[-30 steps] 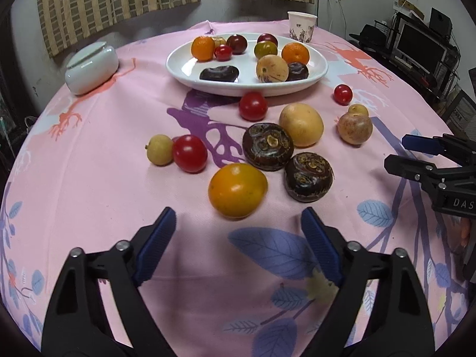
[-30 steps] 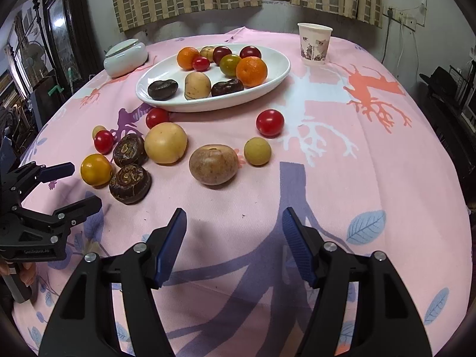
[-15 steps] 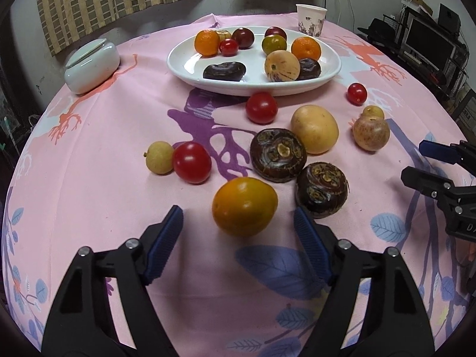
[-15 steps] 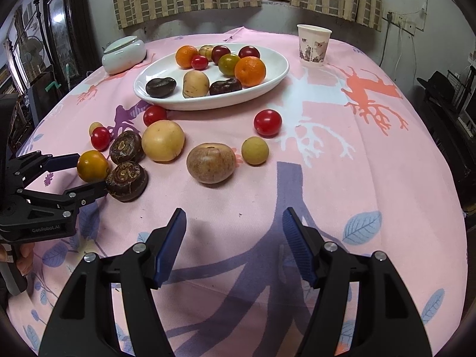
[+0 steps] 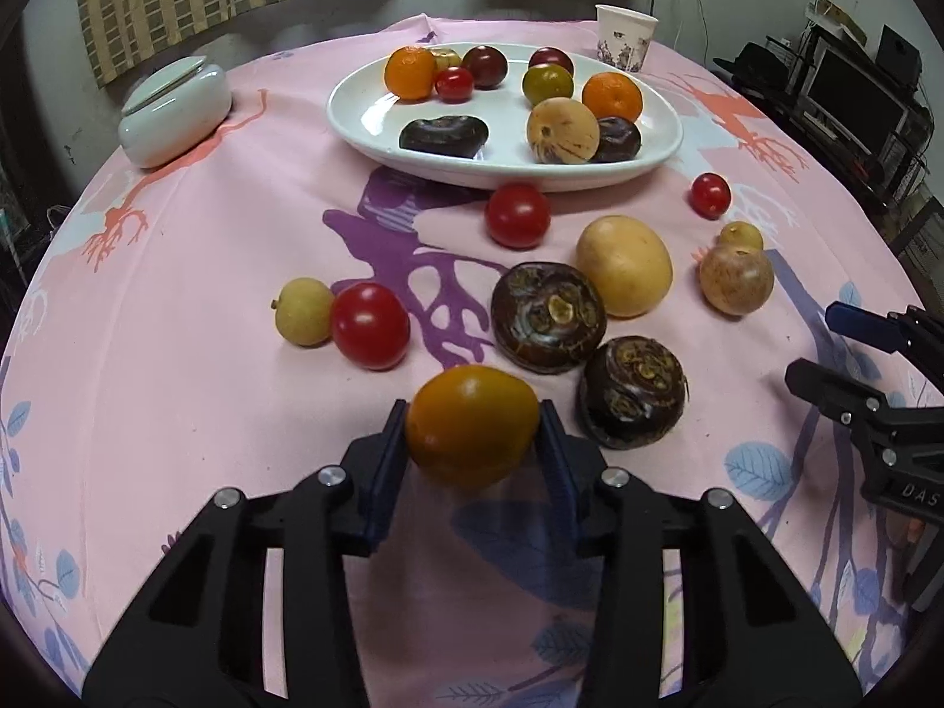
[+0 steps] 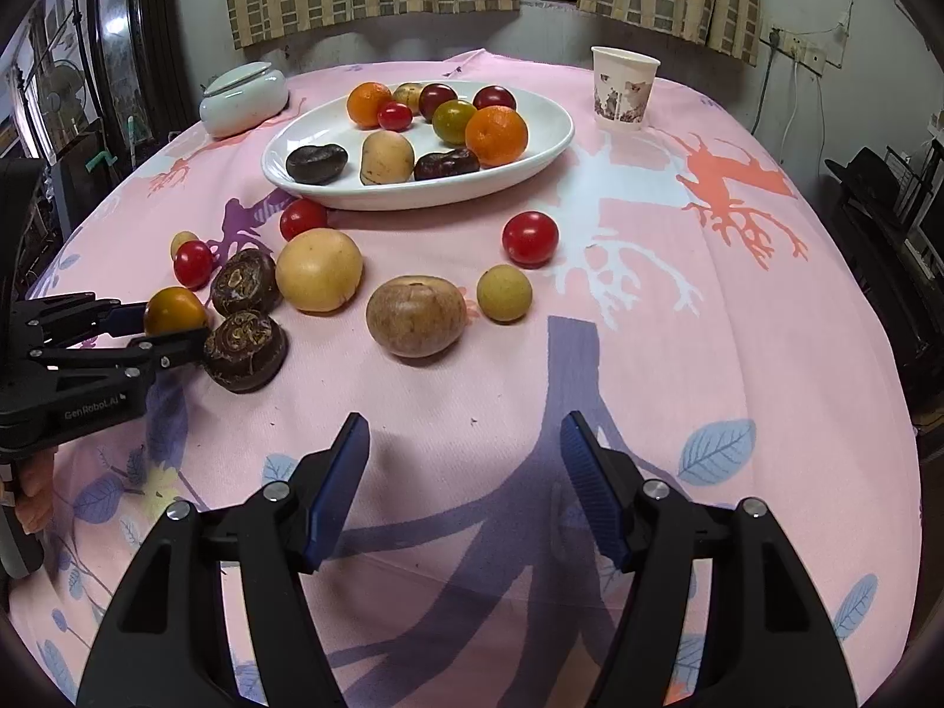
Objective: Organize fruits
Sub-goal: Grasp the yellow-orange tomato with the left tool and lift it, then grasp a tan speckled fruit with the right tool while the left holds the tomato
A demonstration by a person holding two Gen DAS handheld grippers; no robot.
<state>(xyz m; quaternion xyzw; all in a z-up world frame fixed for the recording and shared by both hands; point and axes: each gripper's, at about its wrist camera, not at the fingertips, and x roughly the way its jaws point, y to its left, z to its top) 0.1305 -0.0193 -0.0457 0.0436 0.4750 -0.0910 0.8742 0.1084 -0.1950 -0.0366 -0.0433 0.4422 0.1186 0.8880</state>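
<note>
My left gripper is shut on an orange-yellow tomato low over the pink cloth; it also shows at the left of the right wrist view. Beside it lie two dark water chestnuts, a yellow fruit, red tomatoes and a small longan. A white oval plate at the back holds several fruits. My right gripper is open and empty above bare cloth, short of a brown round fruit.
A white lidded dish stands at the back left. A paper cup stands behind the plate on the right. A red tomato and a longan lie right of the centre. The round table's edge drops off on the right.
My left gripper moved forward around the orange-yellow tomato and closed on it. The right gripper stayed open and hardly moved.
</note>
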